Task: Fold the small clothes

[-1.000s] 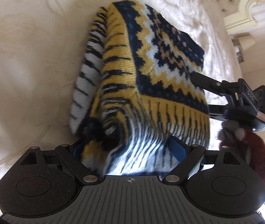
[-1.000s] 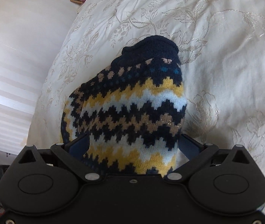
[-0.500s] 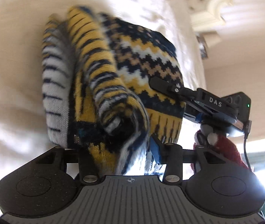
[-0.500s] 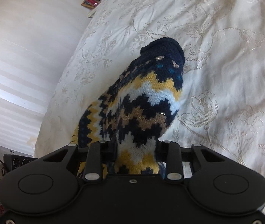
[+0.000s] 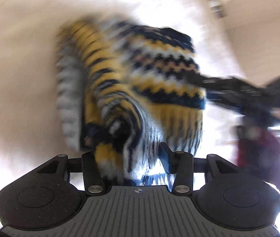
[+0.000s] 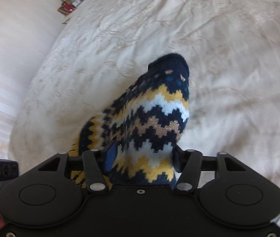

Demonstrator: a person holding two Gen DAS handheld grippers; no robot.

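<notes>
- The left gripper point(image 5: 132, 164) pinches the striped hem of the knitted sweater point(image 5: 140, 83); the fabric bunches between its 2 fingers and the rest of the garment hangs ahead of it, above the cream bedspread point(image 5: 21, 69). The picture is very blurred, so the exact edge it holds I cannot tell.
- This grip at one lower corner looks chosen so that the hem can be carried over as 1 edge.
- To the right of the left gripper, the other tool reaches into the far side of the same sweater, with a red sleeve point(image 5: 262, 154) behind it.
- The right gripper point(image 6: 143, 158) has the zigzag part of the sweater point(image 6: 155, 122) between its fingers; its jaws are opening, but the pads seem to press the knit on both sides.
- The dark collar points away from this gripper, over the bedspread point(image 6: 228, 49).
- I judge that both tools lift the garment together to make a fold.
</notes>
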